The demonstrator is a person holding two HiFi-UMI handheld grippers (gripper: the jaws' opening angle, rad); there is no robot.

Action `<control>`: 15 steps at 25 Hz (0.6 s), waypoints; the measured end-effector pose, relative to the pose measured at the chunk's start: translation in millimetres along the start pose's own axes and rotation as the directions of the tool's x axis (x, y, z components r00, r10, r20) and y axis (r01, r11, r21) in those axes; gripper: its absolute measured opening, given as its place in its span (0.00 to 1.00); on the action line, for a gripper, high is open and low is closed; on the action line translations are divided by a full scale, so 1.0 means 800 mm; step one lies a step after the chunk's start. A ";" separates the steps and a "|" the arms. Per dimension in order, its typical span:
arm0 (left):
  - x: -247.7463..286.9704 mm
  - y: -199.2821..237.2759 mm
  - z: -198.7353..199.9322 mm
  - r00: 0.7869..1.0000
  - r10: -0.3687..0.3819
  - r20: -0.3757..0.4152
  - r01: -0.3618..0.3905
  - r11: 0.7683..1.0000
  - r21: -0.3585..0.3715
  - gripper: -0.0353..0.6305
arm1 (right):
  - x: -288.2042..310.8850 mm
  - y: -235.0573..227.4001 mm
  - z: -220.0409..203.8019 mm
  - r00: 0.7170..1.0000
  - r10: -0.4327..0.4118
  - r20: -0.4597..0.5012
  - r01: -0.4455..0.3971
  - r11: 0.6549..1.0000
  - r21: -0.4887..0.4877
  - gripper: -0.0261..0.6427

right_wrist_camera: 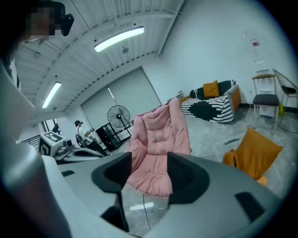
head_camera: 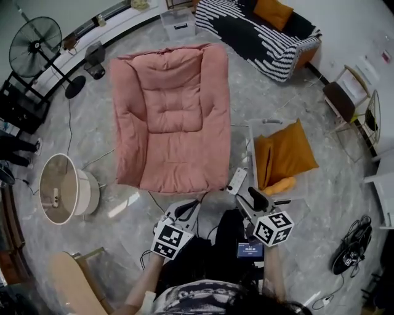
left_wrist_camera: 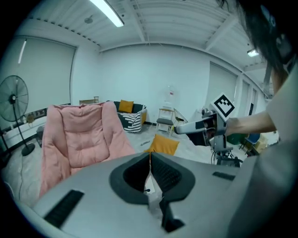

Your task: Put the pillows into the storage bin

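Observation:
An orange pillow (head_camera: 289, 154) (left_wrist_camera: 163, 145) (right_wrist_camera: 253, 151) stands on edge on the floor right of the pink floor chair (head_camera: 172, 117), inside what looks like a clear bin (head_camera: 250, 138). A small orange roll (head_camera: 280, 184) lies at its near end. Another orange pillow (head_camera: 274, 12) rests on the striped sofa. My left gripper (head_camera: 194, 208) (left_wrist_camera: 150, 163) is held low in front of me, shut with nothing in it. My right gripper (head_camera: 249, 194) (right_wrist_camera: 145, 174) is open and holds nothing, a short way from the near orange pillow, and points at the pink chair.
A striped sofa (head_camera: 258, 34) and a clear lidded box (head_camera: 178, 23) are at the back. A standing fan (head_camera: 37, 40) and a round shade (head_camera: 58, 187) are on the left. Chairs (head_camera: 345, 92) stand on the right, black shoes (head_camera: 351, 246) lie near right, cables cross the floor.

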State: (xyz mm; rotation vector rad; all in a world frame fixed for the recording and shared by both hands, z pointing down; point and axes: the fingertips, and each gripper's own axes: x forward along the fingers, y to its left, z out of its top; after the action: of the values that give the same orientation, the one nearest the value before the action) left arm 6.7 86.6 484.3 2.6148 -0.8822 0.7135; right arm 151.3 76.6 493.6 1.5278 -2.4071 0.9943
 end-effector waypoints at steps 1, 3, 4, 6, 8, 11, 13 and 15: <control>-0.015 0.003 -0.004 1.000 0.012 0.016 -0.012 1.000 -0.003 0.08 | 0.000 0.018 0.002 1.000 0.012 0.009 -0.012 1.000 -0.027 0.40; -0.044 0.005 -0.009 0.998 0.030 0.048 -0.030 1.000 0.001 0.08 | -0.002 0.052 0.005 0.999 0.034 0.036 -0.031 0.997 -0.075 0.38; -0.060 0.005 -0.013 0.997 0.036 0.061 -0.037 0.999 0.004 0.08 | -0.005 0.070 0.005 0.998 0.044 0.052 -0.039 0.995 -0.090 0.36; -0.093 0.006 -0.022 0.995 0.049 0.082 -0.049 0.999 0.001 0.08 | -0.010 0.105 0.002 0.995 0.066 0.075 -0.058 0.992 -0.112 0.32; -0.123 0.008 -0.031 0.993 0.063 0.102 -0.062 0.998 -0.018 0.08 | -0.014 0.140 -0.002 0.992 0.089 0.085 -0.077 0.988 -0.137 0.29; -0.161 0.011 -0.040 0.988 0.086 0.131 -0.080 0.995 -0.055 0.08 | -0.020 0.180 -0.008 0.989 0.113 0.091 -0.096 0.980 -0.175 0.24; -0.179 0.010 -0.044 0.984 0.102 0.148 -0.092 0.993 -0.074 0.08 | -0.024 0.197 -0.012 0.988 0.119 0.095 -0.100 0.976 -0.192 0.18; -0.193 0.007 -0.046 0.980 0.118 0.160 -0.107 0.991 -0.080 0.08 | -0.028 0.207 -0.015 0.987 0.124 0.099 -0.103 0.975 -0.197 0.10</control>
State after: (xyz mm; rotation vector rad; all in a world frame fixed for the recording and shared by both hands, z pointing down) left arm -116.9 172.2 432.6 2.6058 -1.0896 0.4886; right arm 19.1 146.1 417.0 1.4285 -2.6042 0.6880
